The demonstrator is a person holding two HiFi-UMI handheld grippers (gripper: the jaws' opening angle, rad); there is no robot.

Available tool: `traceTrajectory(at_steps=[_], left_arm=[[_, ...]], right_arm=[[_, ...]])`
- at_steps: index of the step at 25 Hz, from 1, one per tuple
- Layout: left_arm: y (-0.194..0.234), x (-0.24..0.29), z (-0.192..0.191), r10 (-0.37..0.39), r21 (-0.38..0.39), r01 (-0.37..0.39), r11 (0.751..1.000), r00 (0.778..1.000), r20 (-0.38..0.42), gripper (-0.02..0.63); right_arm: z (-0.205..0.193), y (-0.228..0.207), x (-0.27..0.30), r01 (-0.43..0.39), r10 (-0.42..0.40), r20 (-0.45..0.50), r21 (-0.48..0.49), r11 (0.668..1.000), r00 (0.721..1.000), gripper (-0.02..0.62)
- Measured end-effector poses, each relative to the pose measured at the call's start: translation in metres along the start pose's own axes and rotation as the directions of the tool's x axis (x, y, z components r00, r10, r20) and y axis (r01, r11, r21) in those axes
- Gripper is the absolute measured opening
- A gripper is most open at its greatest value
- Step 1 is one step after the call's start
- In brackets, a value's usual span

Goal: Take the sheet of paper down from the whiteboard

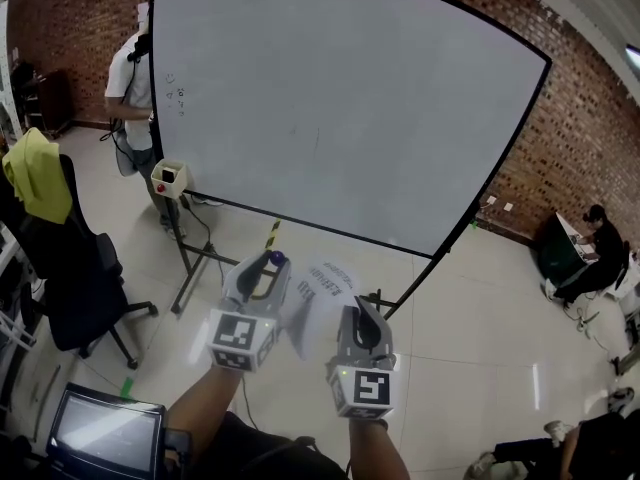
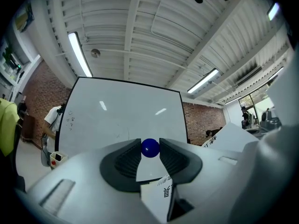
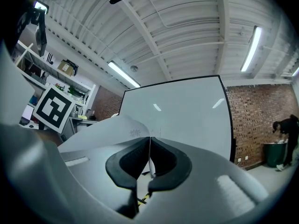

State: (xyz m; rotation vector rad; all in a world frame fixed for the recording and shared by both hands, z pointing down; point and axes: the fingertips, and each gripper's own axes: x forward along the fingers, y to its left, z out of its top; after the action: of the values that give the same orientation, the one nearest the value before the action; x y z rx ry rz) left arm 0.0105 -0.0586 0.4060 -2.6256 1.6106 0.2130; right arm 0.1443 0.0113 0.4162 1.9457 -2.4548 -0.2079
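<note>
White sheet of paper (image 1: 318, 303) w/ black printed characters: off the board, held in the air btwn the two grippers. In head view it sits below the board's bottom edge, apart from it. Sheet is bowed, not flat. One edge is pinched in the right gripper (image 1: 362, 316), jaws closed tight on it. The other side runs into the left gripper (image 1: 268, 266), beneath a small blue ball (image 1: 276, 258) clamped at the jaw tips.

Large whiteboard (image 1: 340, 108) w/ thin black frame: upright on a black legged stand (image 1: 190, 268), surface nearly blank, a few small dark marks nr its upper-left corner.
</note>
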Motion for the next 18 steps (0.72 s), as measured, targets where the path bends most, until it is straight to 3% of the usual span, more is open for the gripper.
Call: traceTrajectory(at_steps=[14, 18], left_arm=[[-0.011, -0.01, -0.008, 0.011, 0.03, -0.01, 1.0, 1.0, -0.019, 0.124], [-0.013, -0.009, -0.011, 0.01, 0.034, -0.009, 0.999, 1.0, -0.027, 0.124]], right_arm=[[-0.013, -0.016, -0.013, 0.052, -0.05, -0.017, 0.077, 0.996, 0.999, 0.014], [-0.008, -0.017, -0.012, 0.047, -0.046, -0.015, 0.062, 0.997, 0.999, 0.014]])
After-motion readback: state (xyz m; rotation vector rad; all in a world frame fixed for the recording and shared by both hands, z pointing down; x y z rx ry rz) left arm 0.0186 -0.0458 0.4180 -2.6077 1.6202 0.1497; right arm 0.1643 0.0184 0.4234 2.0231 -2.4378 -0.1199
